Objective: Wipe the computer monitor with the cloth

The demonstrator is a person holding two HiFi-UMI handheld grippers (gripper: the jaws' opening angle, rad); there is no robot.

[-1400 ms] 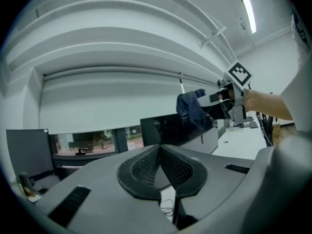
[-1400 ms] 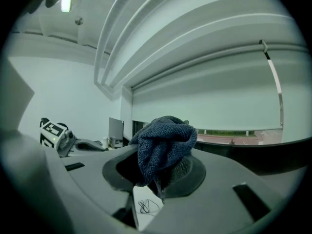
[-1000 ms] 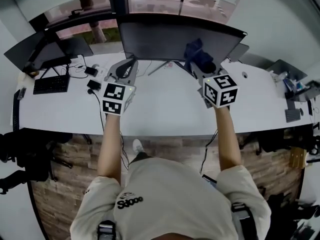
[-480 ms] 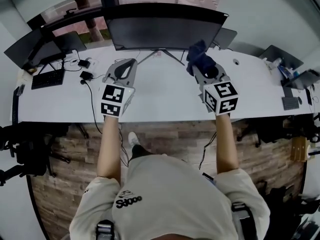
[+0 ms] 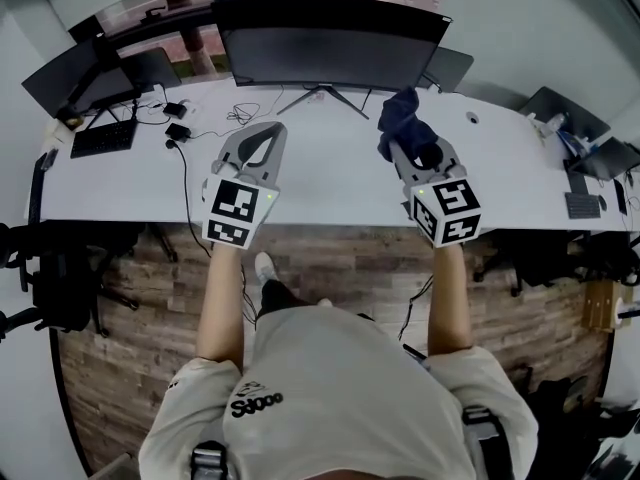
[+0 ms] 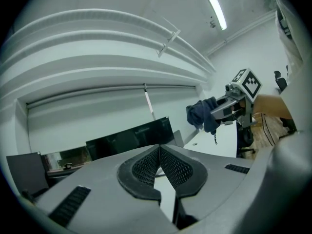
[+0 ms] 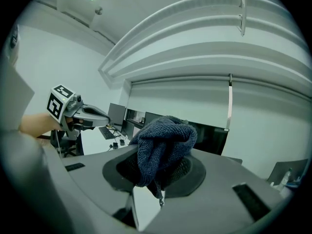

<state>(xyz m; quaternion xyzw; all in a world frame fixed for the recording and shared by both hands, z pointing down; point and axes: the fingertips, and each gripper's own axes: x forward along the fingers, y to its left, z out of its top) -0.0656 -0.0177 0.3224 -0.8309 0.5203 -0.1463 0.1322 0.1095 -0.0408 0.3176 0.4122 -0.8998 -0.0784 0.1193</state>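
i've got the cloth point(image 7: 163, 140) clamped in my right gripper point(image 5: 404, 133), left gripper point(image 5: 262, 140) closed empty — next, reach up to the monitor point(image 5: 330, 53).

bench point(image 5: 330, 183): white and long, running left to right in front of me.
keyboard point(image 5: 103, 138): black, on the bench's far left.
side screen point(image 5: 70, 78): dark, at the far left behind the keyboard.
power bricks point(image 5: 178, 131): two small black blocks just right of the keyboard, close together.
cable point(image 5: 185, 178): black, running from the nearer brick across the bench to its near edge.
floor point(image 5: 340, 258): wood planks on the near side of the bench.
chair point(image 5: 45, 278): black, on the floor at my left, tucked against the bench.
clutter point(image 5: 555, 108): dark flat pieces at the bench's right end; I cannot tell what they are.
ceiling lamp point(image 6: 216, 11): a lit strip overhead.
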